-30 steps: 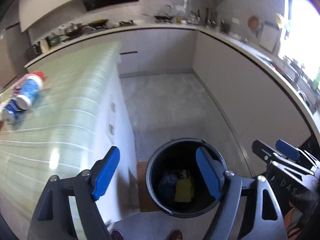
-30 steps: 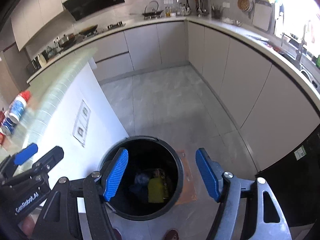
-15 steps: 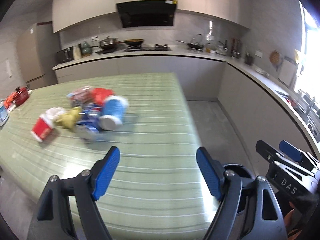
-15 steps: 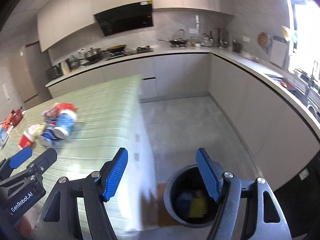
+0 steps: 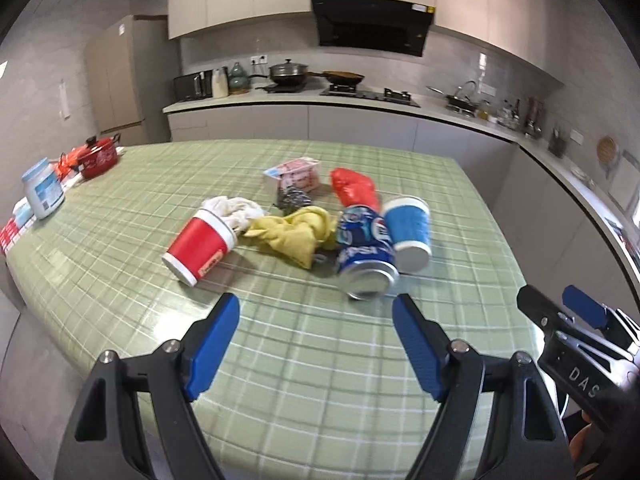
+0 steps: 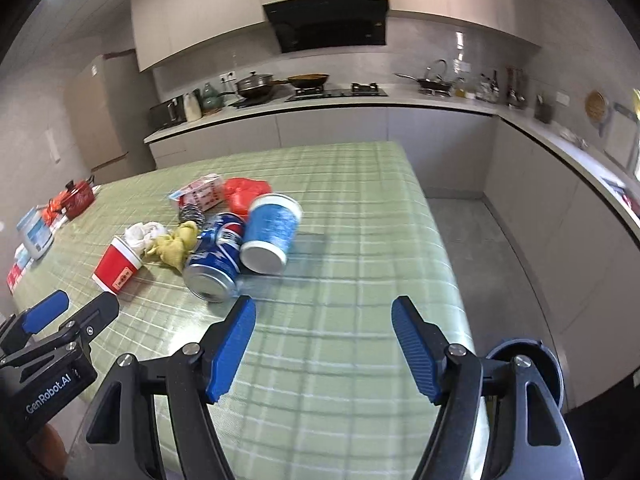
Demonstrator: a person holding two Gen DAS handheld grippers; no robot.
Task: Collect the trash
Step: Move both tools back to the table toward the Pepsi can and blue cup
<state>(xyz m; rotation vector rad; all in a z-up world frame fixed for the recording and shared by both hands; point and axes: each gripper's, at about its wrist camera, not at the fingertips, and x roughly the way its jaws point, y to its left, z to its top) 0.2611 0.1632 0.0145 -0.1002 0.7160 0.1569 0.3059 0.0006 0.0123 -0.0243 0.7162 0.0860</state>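
Trash lies in a heap on the green checked table (image 5: pixel 320 360): a red paper cup (image 5: pixel 199 246) on its side, a white crumpled wad (image 5: pixel 236 208), a yellow rag (image 5: pixel 298 232), a blue soda can (image 5: pixel 366 258), a blue paper cup (image 5: pixel 410 232), a red bag (image 5: pixel 354 190) and a pink carton (image 5: pixel 296 174). My left gripper (image 5: pixel 315 312) hovers open and empty just short of the can. My right gripper (image 6: pixel 323 316) is open and empty too, to the right of the blue soda can (image 6: pixel 216 262) and blue cup (image 6: pixel 270 232). The dark bin (image 6: pixel 524 364) shows behind its right finger.
A white jar (image 5: pixel 42 194) and a red pot (image 5: pixel 98 156) stand at the table's far left edge. Kitchen counters with a stove and pans run along the back wall and the right side. Grey floor (image 6: pixel 480 240) lies to the right of the table.
Both grippers swung away from above the bin, up and leftward over the table, so the trash heap is now straight ahead. Both stayed open and empty.
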